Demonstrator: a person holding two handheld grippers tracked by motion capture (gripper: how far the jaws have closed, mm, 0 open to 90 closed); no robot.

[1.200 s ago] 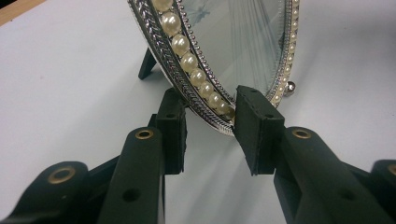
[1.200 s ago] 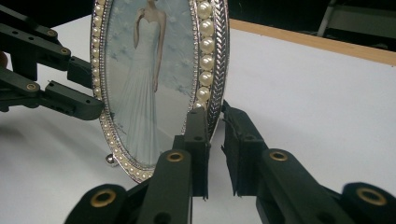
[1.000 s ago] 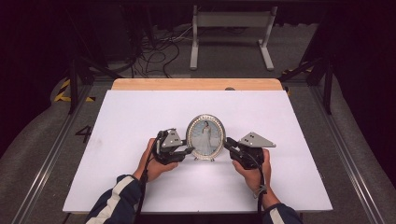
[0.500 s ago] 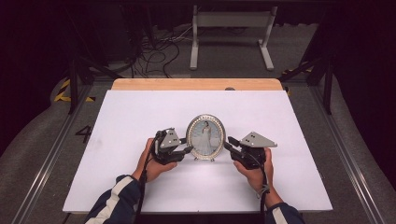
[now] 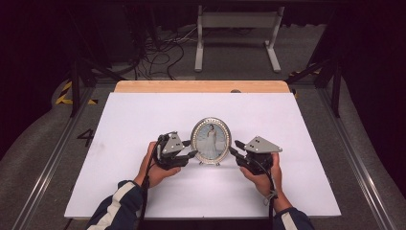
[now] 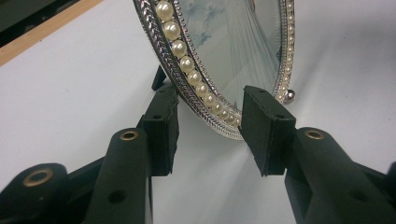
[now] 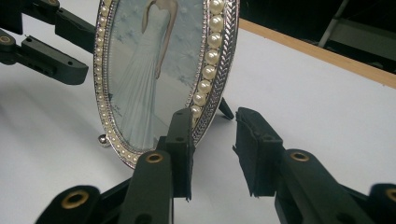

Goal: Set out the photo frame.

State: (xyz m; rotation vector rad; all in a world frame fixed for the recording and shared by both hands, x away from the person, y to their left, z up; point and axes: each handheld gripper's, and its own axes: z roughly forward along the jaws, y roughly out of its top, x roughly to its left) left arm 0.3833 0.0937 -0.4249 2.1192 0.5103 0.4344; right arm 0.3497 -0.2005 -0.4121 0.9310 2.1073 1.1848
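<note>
You had just been spreading both grippers' jaws off the upright oval picture frame (image 5: 210,141); glass-fronted, likely fragile, best gripped by its beaded rim.

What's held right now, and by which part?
Nothing is held. Both grippers' fingers have just been opening: the left gripper and right gripper each straddle a side rim of the standing oval picture frame, with gaps at the pads.

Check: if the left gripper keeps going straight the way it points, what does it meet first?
Likely the frame: its pearl rim sits between the left gripper's open jaws, which have just been opening. The pads look clear of it, though depth is hard to judge.
</note>
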